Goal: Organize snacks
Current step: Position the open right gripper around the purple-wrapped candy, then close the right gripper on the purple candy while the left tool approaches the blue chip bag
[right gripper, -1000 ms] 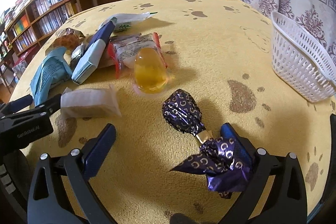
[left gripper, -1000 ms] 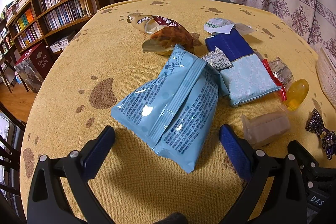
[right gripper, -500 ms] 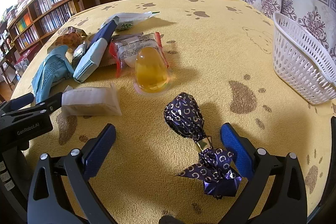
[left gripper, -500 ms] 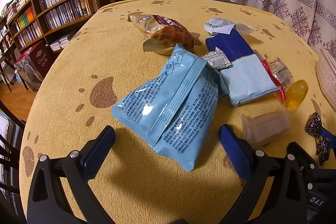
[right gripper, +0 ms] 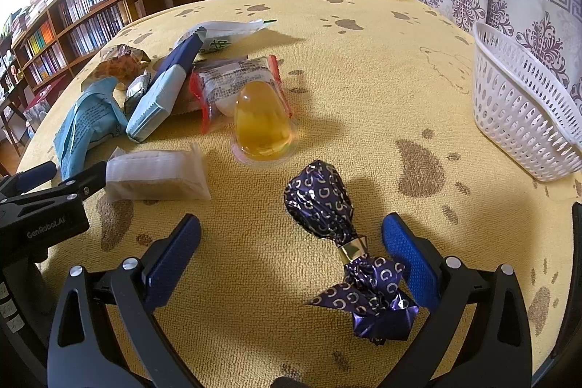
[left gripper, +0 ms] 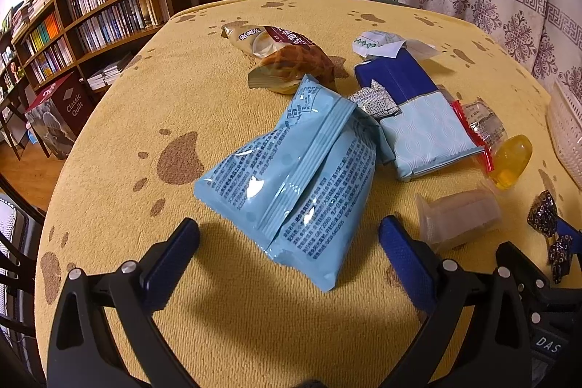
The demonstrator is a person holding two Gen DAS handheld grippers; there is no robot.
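Right gripper spread wide, empty, straddling purple foil candy. Risk: pad catches twisted tail only; wrapper slips short of white basket. Left gripper spread, empty.

Left gripper: black angular frame, blue textured finger pads, silver screw heads, white "GenRobot.AI" lettering on side. Right gripper: same black frame, blue pads, silver screws, white "DAS" marking.
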